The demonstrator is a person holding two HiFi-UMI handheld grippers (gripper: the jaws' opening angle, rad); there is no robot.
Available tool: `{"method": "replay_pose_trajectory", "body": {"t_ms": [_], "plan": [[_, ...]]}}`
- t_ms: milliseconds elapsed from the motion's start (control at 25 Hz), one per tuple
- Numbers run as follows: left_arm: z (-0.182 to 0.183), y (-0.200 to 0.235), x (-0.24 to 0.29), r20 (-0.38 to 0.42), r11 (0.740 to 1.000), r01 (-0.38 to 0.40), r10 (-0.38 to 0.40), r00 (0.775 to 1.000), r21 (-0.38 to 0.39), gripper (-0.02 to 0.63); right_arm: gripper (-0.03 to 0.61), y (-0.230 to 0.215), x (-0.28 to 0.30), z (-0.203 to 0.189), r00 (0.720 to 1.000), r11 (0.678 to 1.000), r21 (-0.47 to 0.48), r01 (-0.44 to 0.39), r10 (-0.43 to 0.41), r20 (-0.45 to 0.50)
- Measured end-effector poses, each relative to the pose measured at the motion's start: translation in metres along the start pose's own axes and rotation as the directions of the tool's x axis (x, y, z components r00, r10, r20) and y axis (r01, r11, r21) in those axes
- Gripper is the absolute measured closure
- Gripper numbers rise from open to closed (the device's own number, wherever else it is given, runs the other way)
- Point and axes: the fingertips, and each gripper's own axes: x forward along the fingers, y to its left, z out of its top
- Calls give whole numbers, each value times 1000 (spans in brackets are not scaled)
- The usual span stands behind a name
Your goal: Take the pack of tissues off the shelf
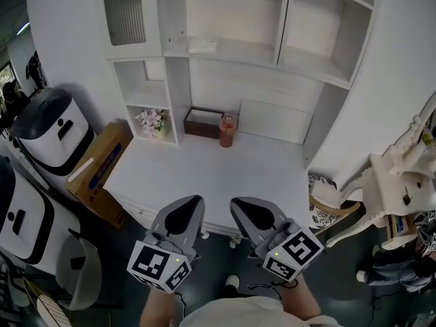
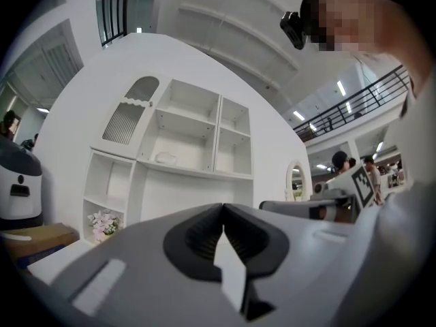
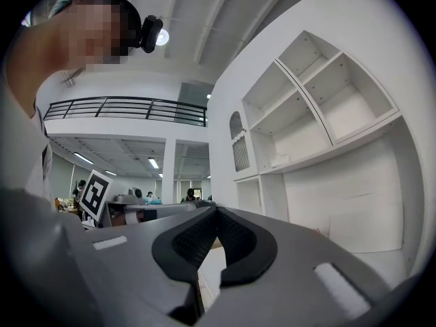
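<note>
Nearest me, left claw (image 1: 193, 200) and right claw (image 1: 240, 204) both clenched, empty; I see tissue pack (image 1: 202, 45) on shelf (image 1: 240, 53), well apart.

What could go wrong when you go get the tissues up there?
Both the left gripper and the right gripper have shut jaws; unopened, they might just shove the pack of tissues deeper into the shelf. Reaching over the desk, an arm could also tip the orange jar below.
</note>
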Motion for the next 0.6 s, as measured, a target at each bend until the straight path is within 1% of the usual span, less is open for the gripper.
{"method": "replay_pose_trajectory", "body": {"t_ms": [200,360,520,600], "plan": [[0,9,31,8,1000,-15,15,1000,-3,612,578,-31,11,0,1000,1000,-1,-18,18,-1],[-6,8,49,9,1000,-28,27,1000,8,612,578,-51,13,-2,1000,1000,6,-29,29,4],[-8,12,58,8,998,-52,52,999,33,612,578,-62,16,-4,999,999,16,-48,48,7],[-7,15,59,9,998,-61,61,998,28,612,578,-63,19,-6,998,998,18,-57,57,4]]}}
